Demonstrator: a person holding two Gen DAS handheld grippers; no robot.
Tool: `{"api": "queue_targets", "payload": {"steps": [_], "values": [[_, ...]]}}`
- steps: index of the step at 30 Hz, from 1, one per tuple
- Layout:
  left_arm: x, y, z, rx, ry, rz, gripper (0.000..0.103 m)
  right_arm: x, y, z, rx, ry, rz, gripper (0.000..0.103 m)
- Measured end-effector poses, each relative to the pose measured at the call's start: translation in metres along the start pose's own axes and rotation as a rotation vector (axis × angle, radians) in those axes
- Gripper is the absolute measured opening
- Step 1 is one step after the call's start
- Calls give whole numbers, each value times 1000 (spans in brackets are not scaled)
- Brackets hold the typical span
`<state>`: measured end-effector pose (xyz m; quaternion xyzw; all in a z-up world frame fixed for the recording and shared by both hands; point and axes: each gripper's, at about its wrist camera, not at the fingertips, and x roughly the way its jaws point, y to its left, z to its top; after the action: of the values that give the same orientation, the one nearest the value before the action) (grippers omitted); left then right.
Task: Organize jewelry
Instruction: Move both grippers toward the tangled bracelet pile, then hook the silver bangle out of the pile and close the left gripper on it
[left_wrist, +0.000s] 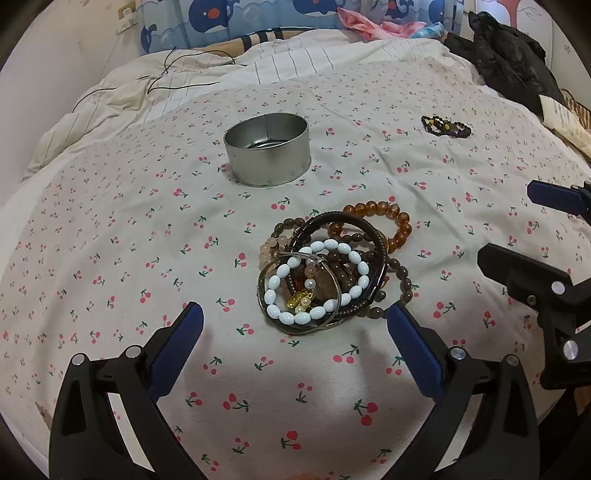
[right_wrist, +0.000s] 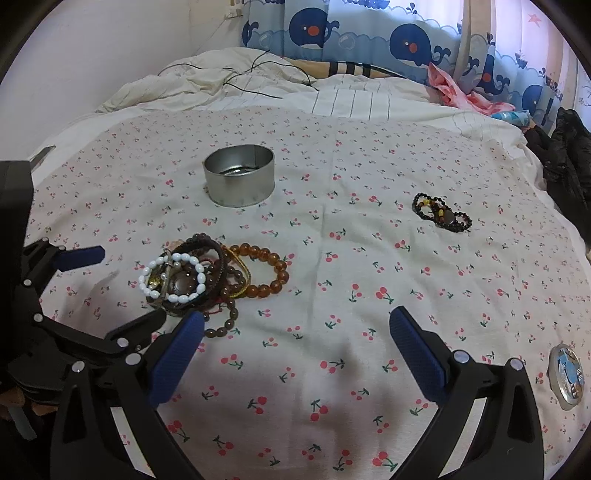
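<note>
Hovering over a cherry-print cloth (left_wrist: 110, 258), the left gripper (left_wrist: 295, 325) has its jaws spread wide and holds nothing; a pile of bracelets (left_wrist: 325, 269) lies just ahead between its blue fingertips (left_wrist: 192, 317). The right gripper (right_wrist: 295, 325) is likewise wide and empty, over bare cloth to the right of the pile. An open round tin (left_wrist: 266, 147) stands upright behind the pile, apart from it. One dark beaded bracelet (right_wrist: 441, 212) lies alone, well right of the tin. A tin lid (right_wrist: 565, 374) rests at the cloth's right edge.
</note>
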<state>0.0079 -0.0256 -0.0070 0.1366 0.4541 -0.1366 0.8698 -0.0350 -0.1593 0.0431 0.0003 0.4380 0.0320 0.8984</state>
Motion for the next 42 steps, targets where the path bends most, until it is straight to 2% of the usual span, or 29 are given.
{"api": "queue_targets", "payload": {"steps": [2, 5, 14, 16, 18, 21, 24, 27, 29, 32, 36, 39, 42], "values": [[2, 3, 0, -26, 7, -4, 96, 0, 0, 0, 0, -2, 1, 97], [4, 2, 0, -13, 8, 22, 96, 0, 1, 1, 1, -3, 3, 97], [4, -1, 0, -15, 14, -8, 96, 0, -1, 1, 7, -9, 3, 97], [2, 2, 2, -42, 13, -63, 96, -2, -2, 3, 13, -21, 12, 97], [2, 13, 4, -107, 27, -173, 96, -4, -4, 5, 25, -29, 24, 97], [9, 26, 5, -173, 72, -249, 96, -3, -10, 8, 50, -29, 21, 97], [10, 32, 4, -176, 73, -202, 96, -7, -15, 11, 56, -50, -14, 97], [14, 31, 2, -151, 76, -121, 96, -4, -22, 14, 64, -38, 9, 97], [21, 33, 4, -168, 93, -135, 96, 3, -20, 16, 49, -8, 41, 97], [26, 35, 6, -199, 93, -134, 96, 18, -9, 23, -50, 26, 12, 97], [30, 29, 9, -187, 80, -134, 96, 30, -5, 30, -76, 39, 16, 97], [42, 24, 13, -151, 94, -23, 96, 33, -5, 31, -59, 42, 36, 97], [49, 37, 15, -194, 116, 8, 96, 36, -7, 33, -56, 39, 21, 97]]}}
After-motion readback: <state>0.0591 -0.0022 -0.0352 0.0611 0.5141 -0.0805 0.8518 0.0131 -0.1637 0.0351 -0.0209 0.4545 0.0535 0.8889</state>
